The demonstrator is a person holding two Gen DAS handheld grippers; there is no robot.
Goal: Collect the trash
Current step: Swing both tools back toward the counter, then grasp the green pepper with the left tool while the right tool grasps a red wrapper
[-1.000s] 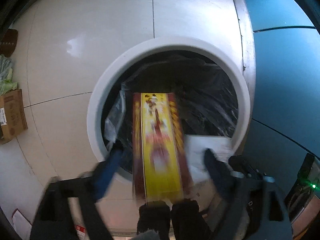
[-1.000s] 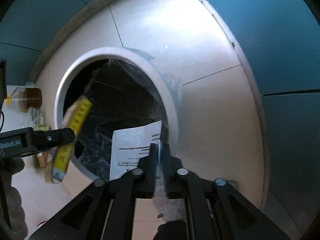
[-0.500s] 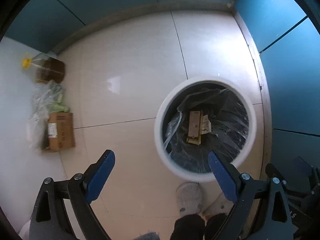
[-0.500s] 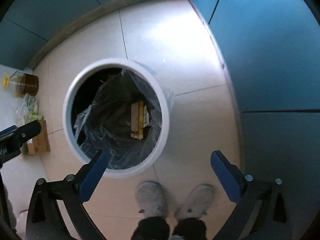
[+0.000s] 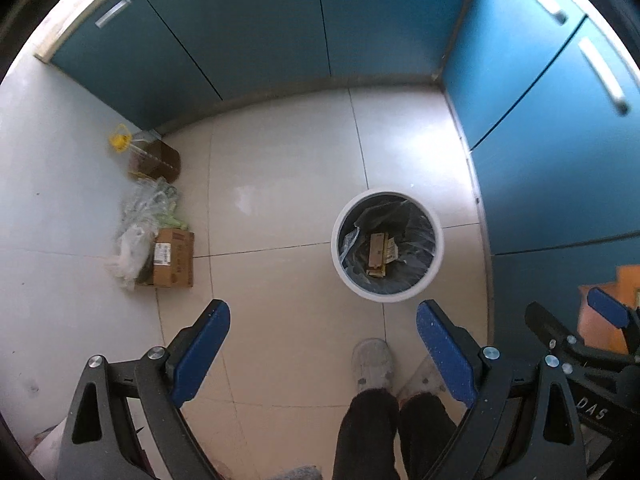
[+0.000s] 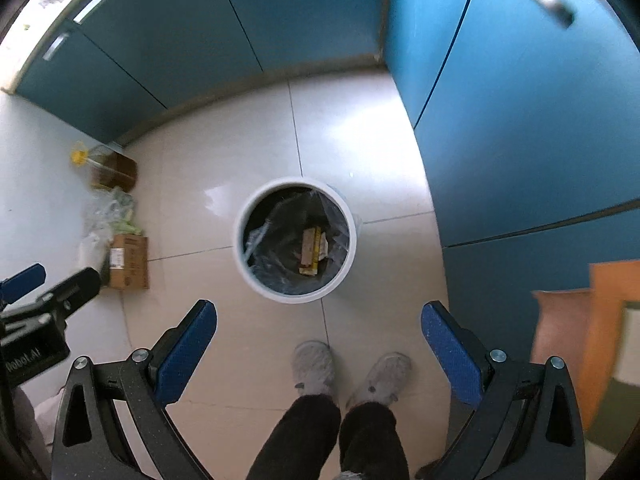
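Note:
A white round trash bin [image 5: 436,248] [image 6: 240,248] with a black liner stands on the tiled floor far below both grippers. At its bottom lie a yellow box [image 5: 377,254] [image 6: 310,250] and a white paper [image 5: 391,249] [image 6: 325,247]. My left gripper [image 5: 323,322] points straight down, open, with nothing between its blue pads. My right gripper [image 6: 319,322] also hangs high above the bin, open and empty. The right gripper's blue tip [image 5: 608,308] shows at the right edge of the left wrist view.
Blue cabinet doors [image 5: 248,28] [image 6: 520,112] line the back and right of the floor. By the left wall sit an oil bottle [image 5: 154,156], plastic bags [image 5: 140,224] and a cardboard box [image 5: 172,258]. The person's slippered feet [image 6: 344,372] stand just before the bin.
Both grippers let go of the yellow box and the paper, which dropped into the bin. Both have since risen well above it, so the bin looks much smaller.

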